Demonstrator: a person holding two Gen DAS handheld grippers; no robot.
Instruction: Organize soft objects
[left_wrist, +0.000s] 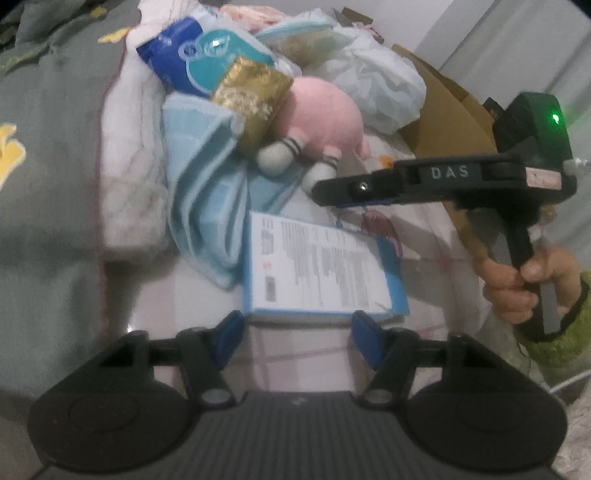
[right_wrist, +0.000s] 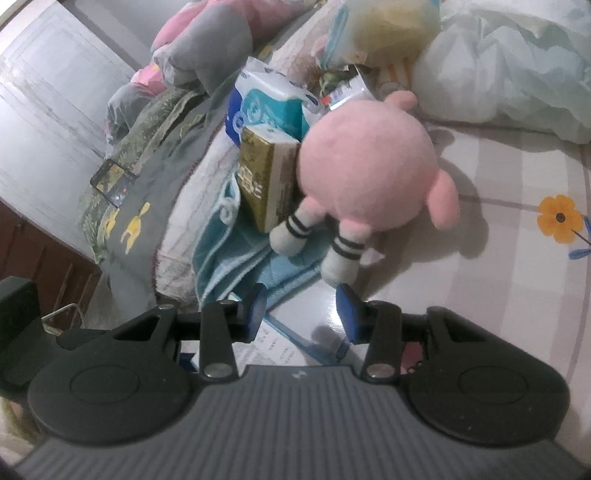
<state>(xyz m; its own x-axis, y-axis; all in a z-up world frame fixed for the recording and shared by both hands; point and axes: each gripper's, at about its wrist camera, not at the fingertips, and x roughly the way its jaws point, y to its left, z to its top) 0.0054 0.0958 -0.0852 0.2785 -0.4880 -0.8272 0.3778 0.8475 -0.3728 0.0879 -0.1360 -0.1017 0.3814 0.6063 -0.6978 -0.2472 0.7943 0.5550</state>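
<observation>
A pink plush toy (left_wrist: 325, 110) with white striped feet lies on the bed; it also shows in the right wrist view (right_wrist: 369, 166). It leans on a gold packet (left_wrist: 251, 96), also seen in the right wrist view (right_wrist: 266, 177), and a light blue towel (left_wrist: 207, 184) (right_wrist: 236, 258). A blue-edged box (left_wrist: 317, 273) lies in front of my open, empty left gripper (left_wrist: 297, 332). My right gripper (right_wrist: 301, 310) is open and empty, just short of the toy's feet; it shows from the side in the left wrist view (left_wrist: 321, 192).
A blue tissue pack (left_wrist: 199, 59) (right_wrist: 266, 107) and a white plastic bag (left_wrist: 376, 88) (right_wrist: 509, 70) lie behind the toy. A grey quilt (left_wrist: 48, 147) (right_wrist: 159, 155) is at the left. A cardboard box (left_wrist: 443, 99) stands at the right.
</observation>
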